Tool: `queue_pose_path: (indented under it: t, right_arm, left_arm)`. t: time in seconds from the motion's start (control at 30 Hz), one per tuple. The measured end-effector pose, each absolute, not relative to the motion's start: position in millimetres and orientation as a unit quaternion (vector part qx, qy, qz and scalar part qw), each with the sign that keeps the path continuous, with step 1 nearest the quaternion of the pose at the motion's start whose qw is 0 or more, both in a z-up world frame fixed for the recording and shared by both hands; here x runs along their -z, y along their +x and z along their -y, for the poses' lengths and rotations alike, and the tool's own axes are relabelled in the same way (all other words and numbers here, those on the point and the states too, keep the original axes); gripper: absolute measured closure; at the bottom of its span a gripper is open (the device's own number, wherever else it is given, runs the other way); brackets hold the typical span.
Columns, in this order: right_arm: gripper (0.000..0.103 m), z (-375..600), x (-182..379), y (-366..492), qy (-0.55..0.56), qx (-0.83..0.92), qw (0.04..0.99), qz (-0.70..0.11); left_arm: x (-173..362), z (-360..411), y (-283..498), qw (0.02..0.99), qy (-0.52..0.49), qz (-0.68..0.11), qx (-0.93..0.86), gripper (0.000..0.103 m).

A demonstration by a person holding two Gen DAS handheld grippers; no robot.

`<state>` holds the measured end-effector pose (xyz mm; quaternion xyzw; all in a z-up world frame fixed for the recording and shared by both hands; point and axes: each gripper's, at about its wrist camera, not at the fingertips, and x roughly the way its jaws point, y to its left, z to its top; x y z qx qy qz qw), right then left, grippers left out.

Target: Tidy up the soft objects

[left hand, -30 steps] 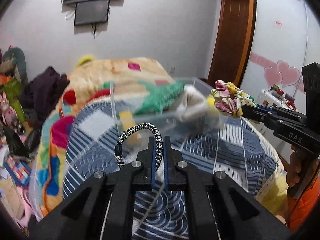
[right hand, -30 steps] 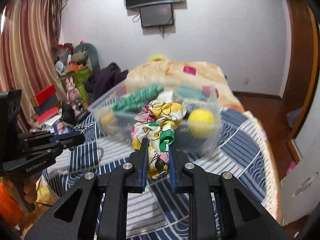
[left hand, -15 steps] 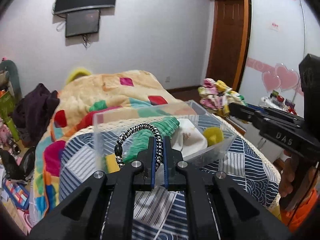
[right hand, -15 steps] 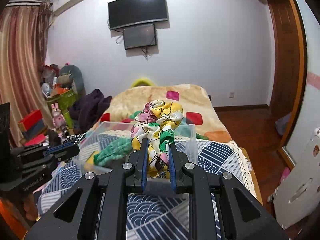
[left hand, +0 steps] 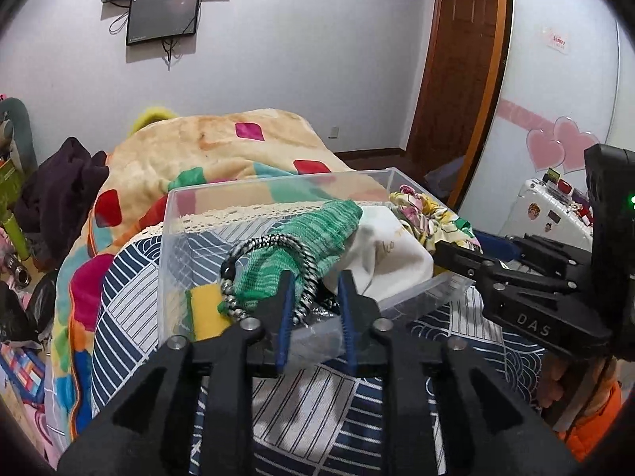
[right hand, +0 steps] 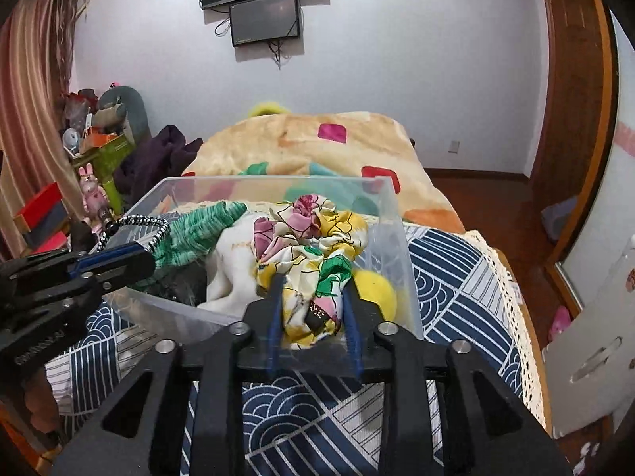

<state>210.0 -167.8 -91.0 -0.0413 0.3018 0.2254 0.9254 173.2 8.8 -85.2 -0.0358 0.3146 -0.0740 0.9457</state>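
Observation:
A clear plastic bin (left hand: 166, 261) (right hand: 391, 218) stands on the bed and holds a green knit cloth (left hand: 313, 230), a white cloth (left hand: 391, 246), a yellow sponge (left hand: 204, 309) and a yellow ball (right hand: 377, 287). My left gripper (left hand: 315, 281) is open over the bin's near edge; a black-and-white braided hair tie (left hand: 274, 244) (right hand: 147, 224) hangs loose against its left finger. My right gripper (right hand: 313, 289) is open at the bin's near right; a flowered scrunchie (right hand: 313, 246) (left hand: 428, 214) sits between its fingers, resting on the bin's contents.
The bed has a blue-and-white patterned cover (right hand: 448, 277) and a bright patchwork blanket (left hand: 206, 150) behind the bin. Cluttered toys and boxes (right hand: 91, 146) stand at the left. A door (left hand: 456, 59) and a white case (left hand: 551, 214) are at the right.
Both grippers moved forward and down over the bin and opened. The hair tie and the scrunchie now rest loose between the opened fingers, over the bin's contents.

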Motion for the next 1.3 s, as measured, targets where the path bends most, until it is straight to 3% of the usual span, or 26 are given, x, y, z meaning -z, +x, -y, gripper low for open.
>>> queue_pose_path:
  t: [0.13, 0.77, 1.0, 1.2, 1.3]
  right_arm:
    - [0.043, 175, 82, 205, -0.035, -0.223, 0.93, -0.291]
    - [0.042, 198, 5, 142, -0.006, -0.266, 0.95, -0.161]
    - [0.026, 200, -9, 123, -0.003, -0.268, 0.956, -0.118]
    - [0.017, 198, -9, 118, 0.001, -0.267, 0.958, -0.103]
    - [0.008, 198, -8, 117, 0.004, -0.266, 0.959, -0.1]
  left_arm:
    - [82, -13, 163, 0.948, -0.045, -0.307, 0.071, 0.079]
    - [2, -12, 84, 0.982, -0.053, -0.173, 0.046, 0.074]
    - [-16, -8, 58, 0.989, -0.051, -0.132, 0.041, 0.038]
    - [-21, -6, 44, 0.992, -0.048, -0.112, 0.032, 0.02]
    - [-21, -5, 39, 0.993, -0.047, -0.107, 0.029, 0.01]
